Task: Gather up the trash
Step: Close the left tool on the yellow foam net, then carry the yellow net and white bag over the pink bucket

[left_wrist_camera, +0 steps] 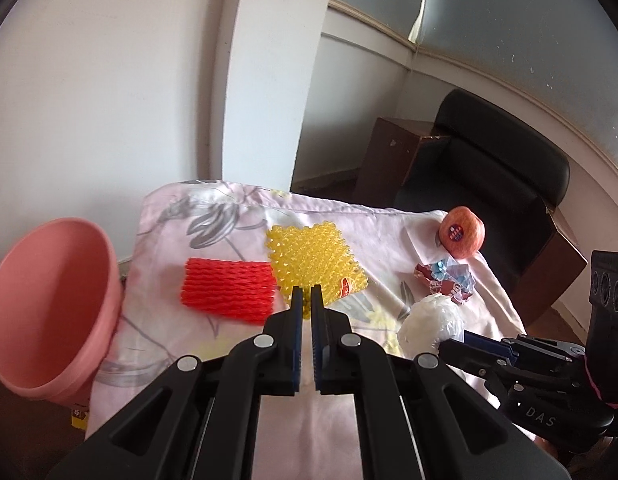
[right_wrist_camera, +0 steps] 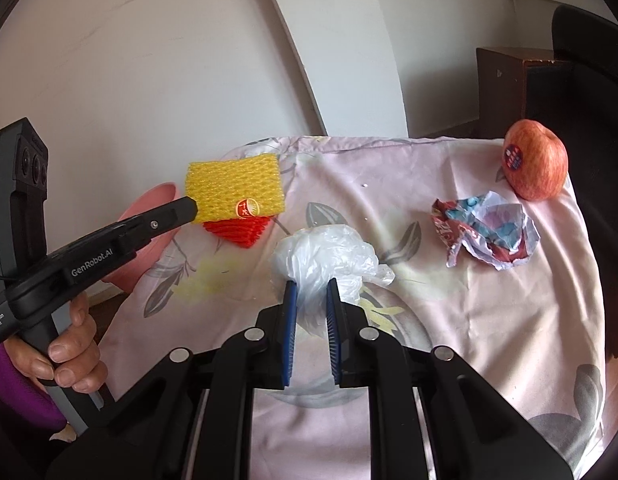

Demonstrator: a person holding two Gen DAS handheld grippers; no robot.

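On the pink floral cloth [left_wrist_camera: 213, 344] lie a red foam net [left_wrist_camera: 228, 291], a yellow foam net [left_wrist_camera: 313, 260], a crumpled wrapper [left_wrist_camera: 445, 280] and a white plastic bag [left_wrist_camera: 431, 322]. My left gripper [left_wrist_camera: 306, 294] is shut and empty, its tips over the yellow net's near edge. My right gripper [right_wrist_camera: 311, 286] is shut on the white plastic bag [right_wrist_camera: 329, 256]. The yellow net [right_wrist_camera: 233, 190], the red net [right_wrist_camera: 239, 230] and the wrapper [right_wrist_camera: 485, 234] also show in the right wrist view.
A pink bin [left_wrist_camera: 49, 312] stands at the table's left edge, also seen in the right wrist view [right_wrist_camera: 149, 232]. An apple [left_wrist_camera: 461, 237] with a sticker sits at the far right corner [right_wrist_camera: 535, 166]. A black armchair [left_wrist_camera: 489, 172] stands beyond the table.
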